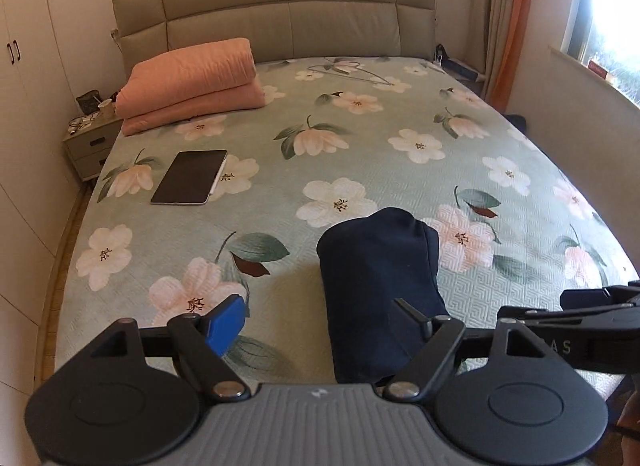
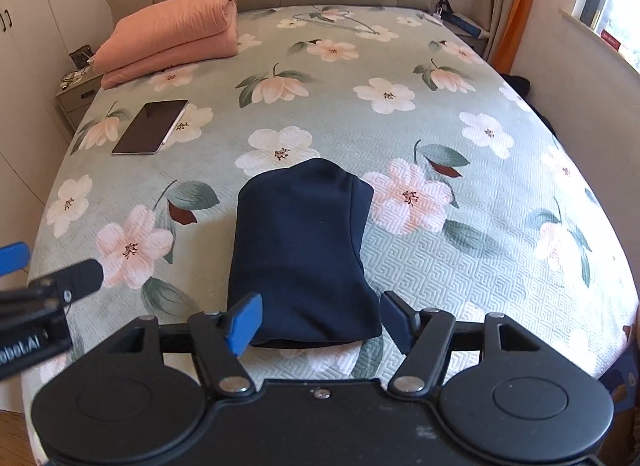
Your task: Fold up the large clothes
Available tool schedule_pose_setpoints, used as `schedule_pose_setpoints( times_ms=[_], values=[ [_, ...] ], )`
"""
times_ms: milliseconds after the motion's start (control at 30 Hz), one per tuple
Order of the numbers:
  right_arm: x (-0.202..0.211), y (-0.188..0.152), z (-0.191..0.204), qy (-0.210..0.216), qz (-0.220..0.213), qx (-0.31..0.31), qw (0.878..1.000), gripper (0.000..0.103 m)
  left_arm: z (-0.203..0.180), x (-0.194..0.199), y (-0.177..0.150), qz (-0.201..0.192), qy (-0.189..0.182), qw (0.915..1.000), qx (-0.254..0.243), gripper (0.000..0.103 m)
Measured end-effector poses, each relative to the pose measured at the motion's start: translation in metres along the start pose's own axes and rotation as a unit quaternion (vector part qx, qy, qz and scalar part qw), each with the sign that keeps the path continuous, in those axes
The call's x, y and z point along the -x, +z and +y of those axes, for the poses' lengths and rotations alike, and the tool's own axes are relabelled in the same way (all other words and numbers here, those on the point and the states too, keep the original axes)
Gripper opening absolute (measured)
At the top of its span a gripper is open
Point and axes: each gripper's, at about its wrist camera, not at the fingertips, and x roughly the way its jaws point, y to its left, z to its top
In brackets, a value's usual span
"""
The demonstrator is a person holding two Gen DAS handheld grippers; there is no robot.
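Observation:
A dark navy garment lies folded into a compact bundle on the floral bedspread near the bed's front edge; it also shows in the right wrist view. My left gripper is open and empty, hovering just in front of the bundle's left side. My right gripper is open and empty, its fingers standing either side of the bundle's near end without gripping it. Each gripper shows at the edge of the other's view.
A dark tablet lies on the bed's left side. A folded pink quilt sits by the headboard. A wire hanger lies at the far end. A nightstand stands at the left, a window and curtain at the right.

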Motion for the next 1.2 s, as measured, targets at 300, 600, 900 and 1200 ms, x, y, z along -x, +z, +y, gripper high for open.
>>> schedule_pose_setpoints(
  times_ms=[300, 600, 900, 1200],
  values=[
    [-0.008, 0.009, -0.012, 0.013, 0.025, -0.026, 0.999, 0.078, -0.011, -0.011, 0.01, 0.05, 0.014, 0.9986, 0.007, 0.082],
    [-0.018, 0.013, -0.021, 0.018, 0.044, -0.04, 0.998, 0.078, -0.012, -0.017, 0.022, 0.034, 0.049, 0.9982, -0.005, 0.082],
    [-0.026, 0.01, -0.017, 0.023, 0.057, -0.038, 0.997, 0.078, -0.004, -0.019, 0.027, 0.023, 0.057, 0.9981, -0.001, 0.082],
    [-0.028, 0.005, -0.011, 0.025, 0.067, -0.038, 0.997, 0.078, 0.024, -0.025, 0.024, 0.028, 0.1, 0.9941, 0.031, 0.082]
  ],
)
